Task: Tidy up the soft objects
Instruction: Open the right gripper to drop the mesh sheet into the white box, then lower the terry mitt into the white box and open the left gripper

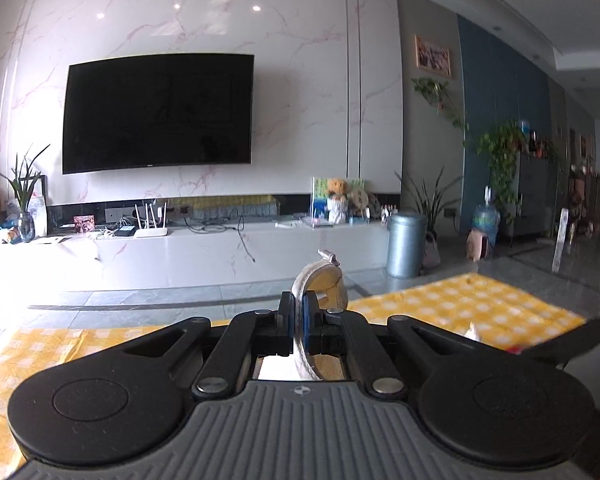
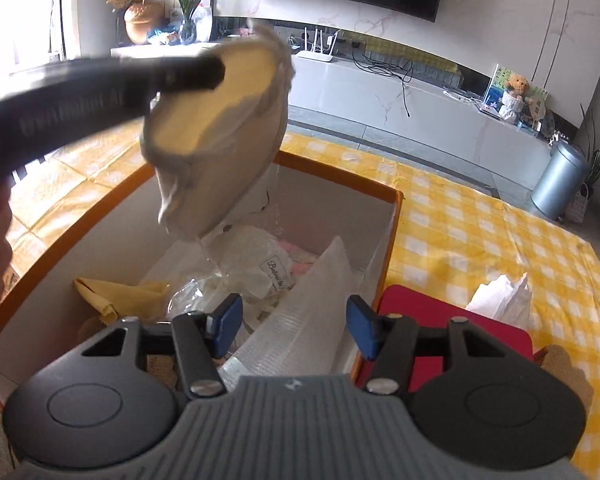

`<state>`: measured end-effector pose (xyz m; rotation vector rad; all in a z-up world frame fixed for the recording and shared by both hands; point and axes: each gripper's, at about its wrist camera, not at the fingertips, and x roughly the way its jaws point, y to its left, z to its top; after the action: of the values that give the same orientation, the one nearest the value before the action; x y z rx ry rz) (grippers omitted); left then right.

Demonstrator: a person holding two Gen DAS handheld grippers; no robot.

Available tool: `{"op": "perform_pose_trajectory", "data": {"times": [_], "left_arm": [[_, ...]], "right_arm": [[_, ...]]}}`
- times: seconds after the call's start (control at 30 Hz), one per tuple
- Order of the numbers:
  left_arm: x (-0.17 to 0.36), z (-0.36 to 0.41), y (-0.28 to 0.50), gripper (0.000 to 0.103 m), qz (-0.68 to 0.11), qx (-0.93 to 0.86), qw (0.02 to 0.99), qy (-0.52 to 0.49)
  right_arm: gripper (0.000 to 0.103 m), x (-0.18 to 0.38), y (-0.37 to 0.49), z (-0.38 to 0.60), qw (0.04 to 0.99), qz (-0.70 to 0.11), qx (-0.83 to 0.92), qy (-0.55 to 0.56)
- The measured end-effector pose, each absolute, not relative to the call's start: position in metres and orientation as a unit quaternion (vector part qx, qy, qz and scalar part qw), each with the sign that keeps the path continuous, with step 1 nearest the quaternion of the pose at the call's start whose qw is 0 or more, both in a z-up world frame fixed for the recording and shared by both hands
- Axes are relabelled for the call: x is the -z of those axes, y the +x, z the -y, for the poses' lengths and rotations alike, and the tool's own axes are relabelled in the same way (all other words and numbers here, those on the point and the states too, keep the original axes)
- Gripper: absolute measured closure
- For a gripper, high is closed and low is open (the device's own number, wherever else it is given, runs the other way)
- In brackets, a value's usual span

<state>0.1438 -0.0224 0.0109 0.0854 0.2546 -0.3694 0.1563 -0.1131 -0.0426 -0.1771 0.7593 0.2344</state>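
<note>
A cream slipper [image 2: 216, 128] is clamped in the left gripper [image 1: 299, 322] and hung above the box [image 2: 396, 216], where bags and cloths are already gathered; the right gripper [image 2: 292, 330] is spread, empty; white tissue [image 2: 500, 300] beside the box is judged left

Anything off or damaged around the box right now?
Yes: the box has a ragged tear in its far inner wall. The cream pouch dangles crumpled above it, pinched by the left gripper. The right gripper is open and holds nothing.
</note>
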Motion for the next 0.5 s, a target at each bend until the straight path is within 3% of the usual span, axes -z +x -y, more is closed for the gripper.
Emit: {"op": "perform_pose_trajectory", "data": {"times": [0.13,0.37,0.5], "left_arm": [[0.008,0.040,0.145,0.099,-0.193,0.161,0.958,0.142],[0.028,0.034,0.147,0.096,-0.332,0.183,0.909,0.173],[0.028,0.026,0.148,0.088,-0.373,0.169,0.903,0.128]], "right_arm": [[0.043,0.033,0.154,0.125,0.921,-0.366,-0.122,-0.055],[0.040,0.029,0.150,0.131,0.923,-0.362,-0.124,-0.041],[0.040,0.029,0.152,0.133,0.923,-0.364,-0.115,-0.037]]}}
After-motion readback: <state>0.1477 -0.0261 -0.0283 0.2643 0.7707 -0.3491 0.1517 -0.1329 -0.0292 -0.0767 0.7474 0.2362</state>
